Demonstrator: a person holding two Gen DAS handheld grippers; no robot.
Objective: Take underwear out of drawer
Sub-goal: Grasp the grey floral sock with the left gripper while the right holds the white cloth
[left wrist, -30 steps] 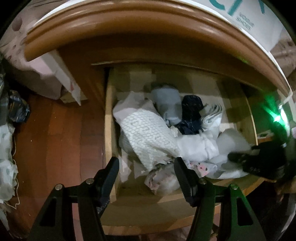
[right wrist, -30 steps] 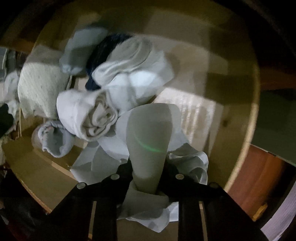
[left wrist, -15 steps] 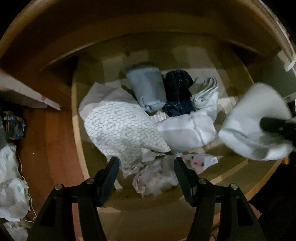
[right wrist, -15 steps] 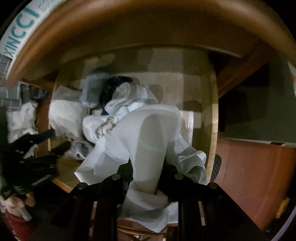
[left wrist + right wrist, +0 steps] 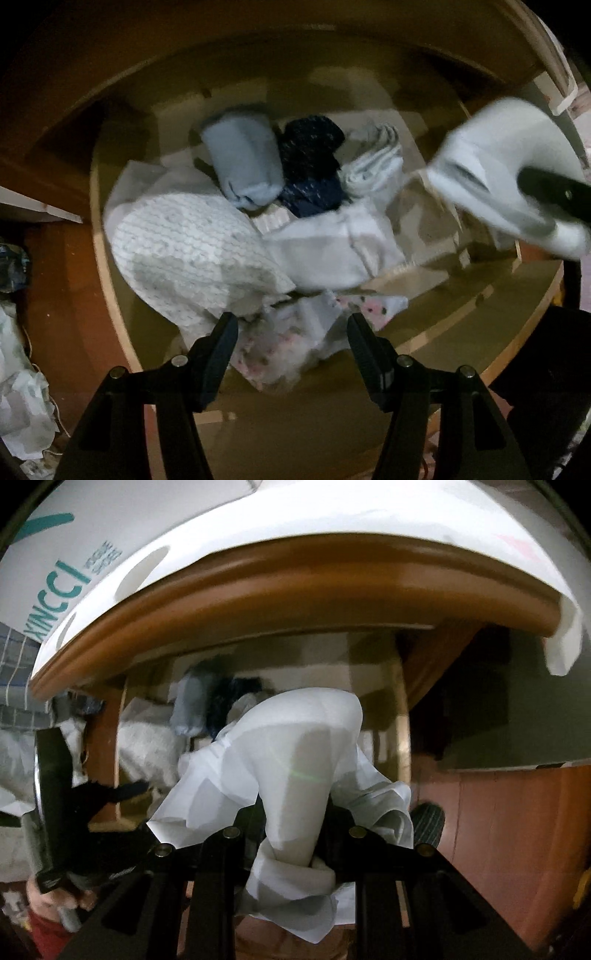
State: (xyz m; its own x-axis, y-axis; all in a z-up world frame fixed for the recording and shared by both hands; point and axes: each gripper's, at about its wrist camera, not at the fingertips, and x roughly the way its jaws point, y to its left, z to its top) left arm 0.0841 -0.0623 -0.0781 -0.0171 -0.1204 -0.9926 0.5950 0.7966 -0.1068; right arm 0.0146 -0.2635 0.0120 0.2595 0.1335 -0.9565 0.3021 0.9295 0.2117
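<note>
While right gripper (image 5: 291,834) clamps underwear (image 5: 295,753), left gripper (image 5: 291,343) gapes.

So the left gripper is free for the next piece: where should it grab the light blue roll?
Probably across the light blue roll at mid-length, from above: it lies on top, long sides exposed. The left gripper, open, needs only turning to avoid the dark navy piece alongside.

Drawer (image 5: 110,295) open from above; overhanging wooden top edge (image 5: 258,590) blocks its back. Left half packed: patterned white bundle (image 5: 184,251), blue roll (image 5: 243,162), navy roll (image 5: 310,162), white folded piece (image 5: 332,251) touching one another. Bare floor at drawer's right (image 5: 424,221) and front strip (image 5: 443,302) passable. White garment (image 5: 295,760) hangs over right side.
</note>
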